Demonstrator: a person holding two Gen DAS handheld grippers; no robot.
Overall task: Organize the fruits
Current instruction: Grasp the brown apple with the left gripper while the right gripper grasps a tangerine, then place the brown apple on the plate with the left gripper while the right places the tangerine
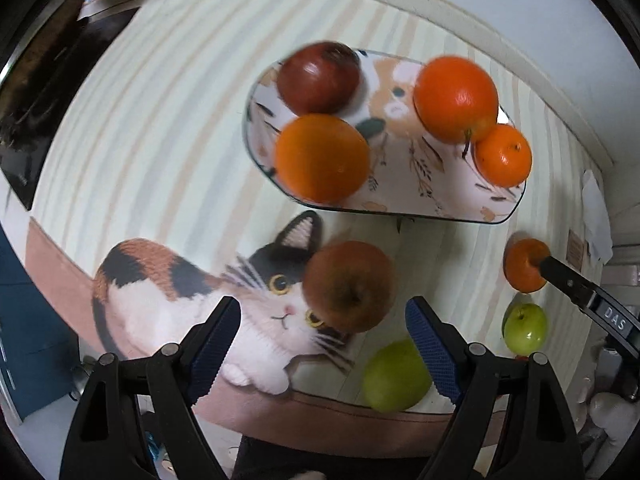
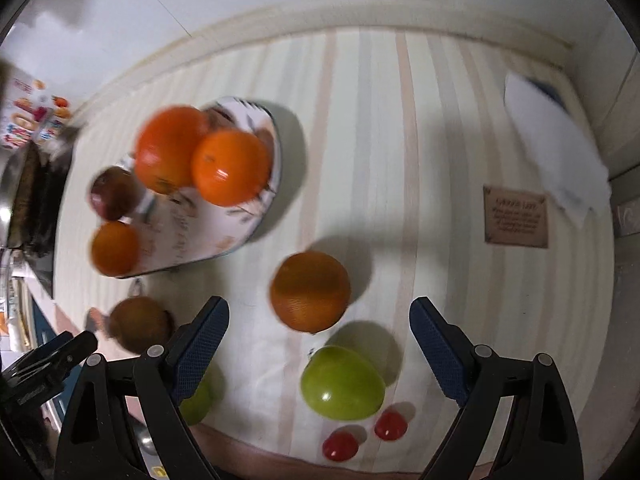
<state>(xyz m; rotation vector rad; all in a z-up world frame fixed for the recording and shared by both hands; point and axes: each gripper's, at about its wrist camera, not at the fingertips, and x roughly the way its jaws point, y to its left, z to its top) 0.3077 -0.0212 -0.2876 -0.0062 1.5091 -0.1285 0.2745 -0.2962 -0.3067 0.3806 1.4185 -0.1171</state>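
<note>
Plate (image 1: 500, 210) near desk's far edge held four fruits; six loose. Left tool (image 1: 322, 346) over apple (image 1: 348, 286), right tool (image 2: 318, 344) over orange (image 2: 310, 290): both spread, empty.

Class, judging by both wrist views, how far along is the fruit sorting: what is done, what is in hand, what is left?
Done: the oval patterned plate holds three oranges and a dark red apple. In hand: nothing; the left gripper and right gripper are open. Left on the striped mat: a brownish apple, an orange, two green apples, two small red fruits.

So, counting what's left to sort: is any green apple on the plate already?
No: the plate holds only oranges and a red apple; both green apples lie on the mat.
</note>
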